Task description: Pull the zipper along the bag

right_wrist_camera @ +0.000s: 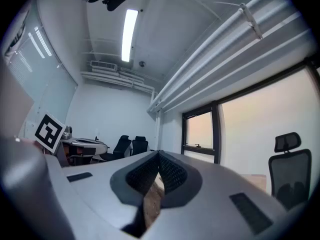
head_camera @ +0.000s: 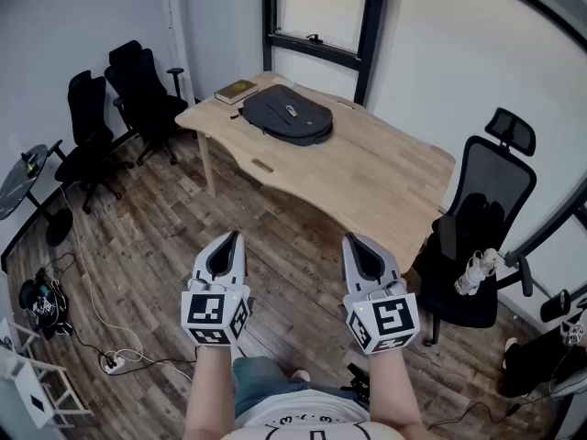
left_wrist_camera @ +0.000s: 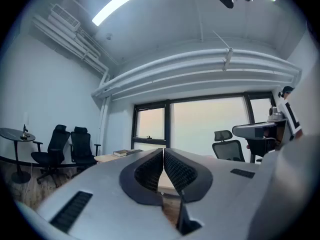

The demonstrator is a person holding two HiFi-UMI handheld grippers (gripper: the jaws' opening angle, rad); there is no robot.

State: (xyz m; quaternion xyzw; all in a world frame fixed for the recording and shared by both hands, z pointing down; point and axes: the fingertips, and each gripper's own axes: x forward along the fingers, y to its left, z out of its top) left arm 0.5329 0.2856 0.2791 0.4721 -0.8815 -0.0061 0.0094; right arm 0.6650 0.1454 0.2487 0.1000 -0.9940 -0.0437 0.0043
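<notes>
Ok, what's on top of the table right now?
A dark bag lies flat near the far end of the table, with a book beside it. Whatever the bag covers is hidden.

Grey left gripper (head_camera: 234,237), right gripper (head_camera: 354,239); black ribbed jaws; marker cubes (head_camera: 215,313).

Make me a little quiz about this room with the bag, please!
1. True or false: the dark bag lies on the wooden table.
2. What lies beside the bag? A) a book B) a cup C) a shoe
3. Are the left gripper and the right gripper open or shut?
Key: 1 true; 2 A; 3 both shut, holding nothing.
</notes>
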